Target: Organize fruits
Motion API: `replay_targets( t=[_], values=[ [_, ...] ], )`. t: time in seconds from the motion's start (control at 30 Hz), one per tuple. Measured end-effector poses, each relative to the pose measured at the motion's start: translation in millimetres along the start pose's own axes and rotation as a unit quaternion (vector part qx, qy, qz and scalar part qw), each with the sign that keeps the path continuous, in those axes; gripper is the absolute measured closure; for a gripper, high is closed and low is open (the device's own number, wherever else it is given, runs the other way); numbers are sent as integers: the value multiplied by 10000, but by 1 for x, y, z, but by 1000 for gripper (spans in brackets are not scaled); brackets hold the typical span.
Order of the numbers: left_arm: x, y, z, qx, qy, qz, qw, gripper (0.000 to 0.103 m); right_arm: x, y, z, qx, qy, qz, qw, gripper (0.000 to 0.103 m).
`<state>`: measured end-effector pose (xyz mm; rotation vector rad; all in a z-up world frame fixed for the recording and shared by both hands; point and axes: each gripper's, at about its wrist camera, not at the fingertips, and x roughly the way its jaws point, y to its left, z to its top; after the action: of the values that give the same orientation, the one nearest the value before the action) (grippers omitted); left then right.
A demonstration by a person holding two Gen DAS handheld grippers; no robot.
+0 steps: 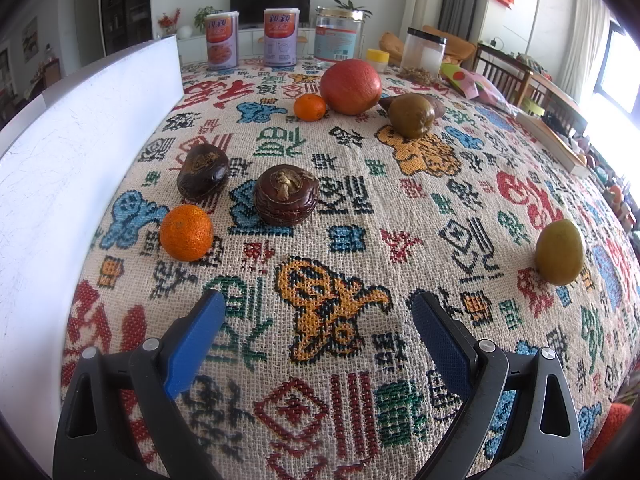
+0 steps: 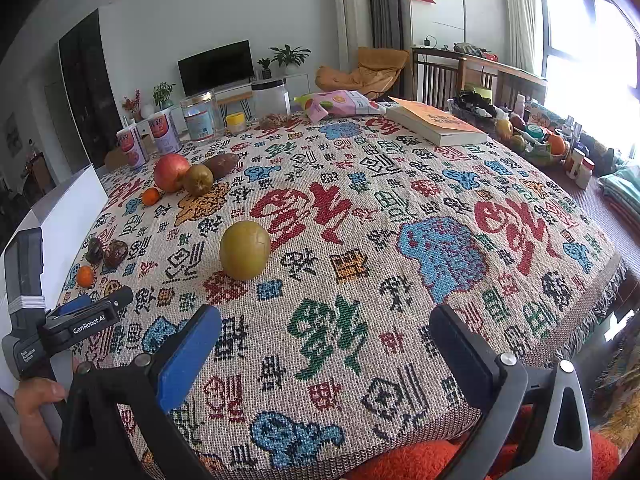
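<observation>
fruits lie scattered on the table [image 1: 400,208] with its patterned woven cloth. in the left wrist view a small orange [image 1: 186,233] sits at ten o'clock of the left gripper [image 1: 318,312], just beside two dark brown fruits [image 1: 286,195]. farther off at twelve o'clock a big red-orange fruit [image 1: 350,86] stands between a second small orange [image 1: 310,107] and a brown pear [image 1: 411,115]. a yellow-green fruit [image 2: 244,250] rests alone at eleven o'clock of the right gripper [image 2: 326,328]. both grippers hover with fingers wide apart, holding nothing.
</observation>
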<state>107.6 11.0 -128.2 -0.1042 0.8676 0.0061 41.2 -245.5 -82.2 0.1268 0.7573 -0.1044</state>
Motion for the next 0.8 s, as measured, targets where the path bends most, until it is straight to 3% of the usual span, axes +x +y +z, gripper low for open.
replay_targets(
  t=[0.5,0.7,0.8],
  values=[
    [-1,1,0,-11,-9,-16,10000,7,0,0,0,4,-1,7,10000,0],
    [-45,33,-13,-773,-743,-252,9939,7,-2,0,1,9,-44,59,10000,0],
    [-58,48,-18,-808,-788,-206,9934,7,-1,0,2,14,-22,105,9999,0]
  ],
)
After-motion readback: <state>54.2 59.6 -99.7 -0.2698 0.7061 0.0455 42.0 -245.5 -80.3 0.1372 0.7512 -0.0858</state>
